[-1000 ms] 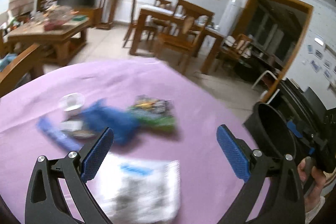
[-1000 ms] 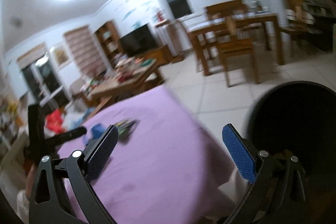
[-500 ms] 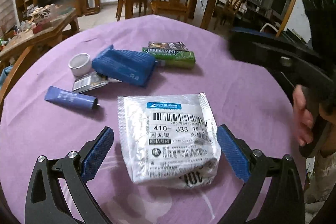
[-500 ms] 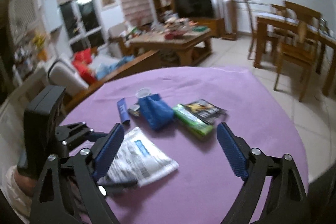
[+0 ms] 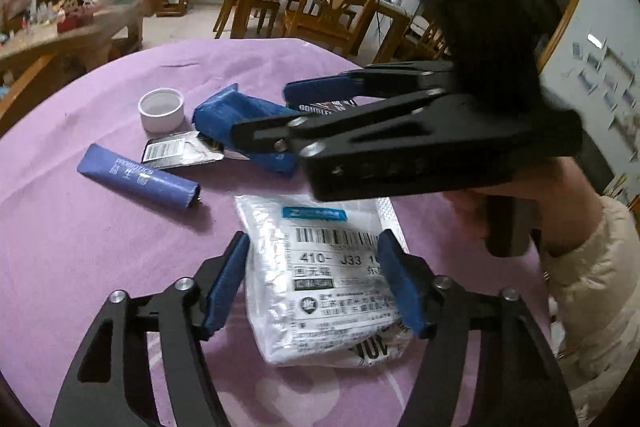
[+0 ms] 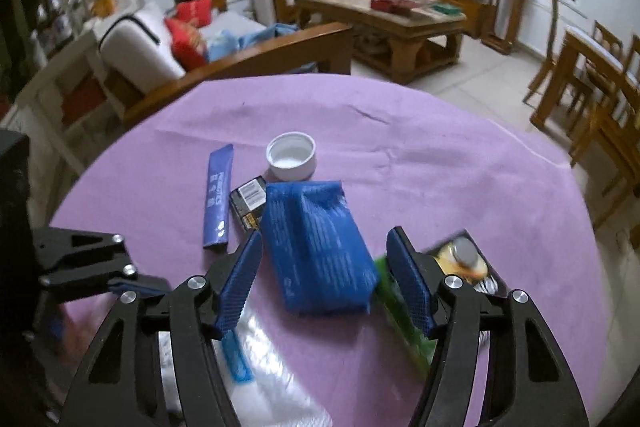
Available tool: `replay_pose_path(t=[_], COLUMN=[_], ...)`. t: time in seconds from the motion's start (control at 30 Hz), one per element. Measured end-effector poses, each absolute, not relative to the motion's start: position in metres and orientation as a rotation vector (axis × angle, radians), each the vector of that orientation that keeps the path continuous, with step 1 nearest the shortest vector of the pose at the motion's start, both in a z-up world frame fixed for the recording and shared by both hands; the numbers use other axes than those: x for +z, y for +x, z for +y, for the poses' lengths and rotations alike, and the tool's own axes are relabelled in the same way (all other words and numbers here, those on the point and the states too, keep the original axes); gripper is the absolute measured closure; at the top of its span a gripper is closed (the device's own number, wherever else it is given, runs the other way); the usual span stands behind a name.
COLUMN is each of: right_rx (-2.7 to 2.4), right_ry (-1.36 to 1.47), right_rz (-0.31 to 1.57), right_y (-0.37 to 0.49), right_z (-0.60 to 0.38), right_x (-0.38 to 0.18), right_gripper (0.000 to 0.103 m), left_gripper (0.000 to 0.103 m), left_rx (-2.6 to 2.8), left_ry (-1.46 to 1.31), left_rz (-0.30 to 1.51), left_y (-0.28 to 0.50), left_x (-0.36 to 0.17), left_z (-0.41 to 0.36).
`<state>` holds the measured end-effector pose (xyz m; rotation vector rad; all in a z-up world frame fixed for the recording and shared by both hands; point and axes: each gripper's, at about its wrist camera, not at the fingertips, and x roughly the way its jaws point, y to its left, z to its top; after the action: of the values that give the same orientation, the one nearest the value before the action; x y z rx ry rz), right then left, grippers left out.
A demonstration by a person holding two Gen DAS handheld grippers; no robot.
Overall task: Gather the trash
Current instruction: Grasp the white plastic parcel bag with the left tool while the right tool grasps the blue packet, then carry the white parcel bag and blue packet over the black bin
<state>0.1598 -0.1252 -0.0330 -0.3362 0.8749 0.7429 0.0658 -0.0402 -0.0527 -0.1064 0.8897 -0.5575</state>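
Left gripper (image 5: 314, 283): jaws parted, straddling the white shipping bag (image 5: 324, 283) lengthwise. I can't tell whether the blue pads (image 5: 226, 285) touch the bag's edges; nothing looks pinched. The bag lies flat on the purple tablecloth (image 5: 80, 247), barcode label up.

Right gripper (image 6: 324, 283): jaws also spread, holding nothing, framing the near end of the blue packet (image 6: 316, 247). Its pads sit just beside the packet's sides; whether they touch it I cannot tell. From my left camera, the right gripper (image 5: 280, 115) crosses the view from the right, with the person's hand (image 5: 472, 215) on its handle.

Outward from the blue packet: a green gum pack (image 6: 404, 315) lies just right of it, partly under my right finger, next to a dark wrapper (image 6: 464, 259). Left of the packet, a small black barcode pouch (image 6: 248, 201) touches its far corner. A purple stick sachet (image 6: 218, 197) lies beside that. A white cap (image 6: 291, 155) stands open side up, just beyond the packet.

Beyond the cloth: a wooden coffee table (image 6: 400, 23), a sofa (image 6: 160, 47) and dining chairs (image 5: 332, 7).
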Motion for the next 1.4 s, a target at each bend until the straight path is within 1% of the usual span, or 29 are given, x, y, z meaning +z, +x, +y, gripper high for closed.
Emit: replay_pose_path(t=[0.03,0.07,0.13,0.2,0.27,0.3,0.37,0.4,0.43,0.5,0.67,0.77,0.83,0.9,0.97,1.03,1.1,1.23,1.4], right_rx=[0.747,0.754,0.774,0.763,0.753,0.748,0.734,0.728,0.723,0.708,0.657,0.64,0.619,0.611,0.598,0.594,0.584,0.549,0.51], right_ry=[-0.351,-0.347,-0.341,-0.366,-0.351,-0.336,-0.29,-0.246,-0.201,-0.146,0.01,0.066,0.086,0.114,0.136,0.181,0.218,0.291,0.341], right_rz=[0.886,0.899,0.923,0.909,0.896,0.886,0.858,0.839,0.82,0.788,0.72,0.705,0.695,0.692,0.681,0.661,0.642,0.604,0.586], right_y=[0.164,0.167,0.17,0.167,0.163,0.162,0.157,0.152,0.145,0.133,0.084,0.06,0.045,0.033,0.023,0.01,0.001,-0.016,-0.037], right_z=[-0.12,-0.118,-0.114,-0.111,-0.114,-0.115,-0.126,-0.135,-0.145,-0.163,-0.226,-0.256,-0.275,-0.29,-0.308,-0.331,-0.351,-0.4,-0.453], right_x=[-0.036,-0.037,-0.04,-0.041,-0.037,-0.035,-0.027,-0.021,-0.015,-0.006,0.013,0.017,0.016,0.014,0.014,0.014,0.016,0.018,0.017], right_gripper=[0.041,0.046,0.052,0.054,0.063,0.064,0.066,0.066,0.067,0.067,0.068,0.068,0.068,0.068,0.068,0.068,0.068,0.068,0.068], left_gripper=[0.04,0.04,0.04,0.039,0.039,0.038,0.034,0.031,0.02,0.006,0.006,0.013,0.036,0.05,0.056,0.064,0.069,0.069,0.069], left_rx=[-0.558,-0.556,-0.552,-0.55,-0.546,-0.543,-0.545,-0.547,-0.551,-0.548,-0.495,-0.438,-0.428,-0.425,-0.45,-0.487,-0.504,-0.521,-0.502], left_ry=[-0.108,-0.103,-0.093,-0.082,-0.069,-0.058,-0.04,-0.03,-0.019,0.024,0.129,0.192,0.205,0.186,0.143,0.091,0.053,0.023,0.084], left_rz=[0.89,0.89,0.89,0.89,0.89,0.889,0.889,0.889,0.889,0.892,0.883,0.903,0.886,0.875,0.839,0.806,0.769,0.708,0.758], left_y=[0.066,0.065,0.064,0.064,0.063,0.062,0.06,0.058,0.056,0.053,0.045,0.047,0.047,0.048,0.041,0.033,0.027,0.021,0.026], left_x=[-0.052,-0.052,-0.051,-0.05,-0.05,-0.05,-0.05,-0.05,-0.05,-0.051,-0.052,-0.056,-0.054,-0.051,-0.045,-0.039,-0.03,-0.015,-0.023], left_z=[-0.04,-0.041,-0.043,-0.044,-0.045,-0.046,-0.048,-0.05,-0.052,-0.059,-0.076,-0.083,-0.086,-0.085,-0.087,-0.085,-0.088,-0.099,-0.125])
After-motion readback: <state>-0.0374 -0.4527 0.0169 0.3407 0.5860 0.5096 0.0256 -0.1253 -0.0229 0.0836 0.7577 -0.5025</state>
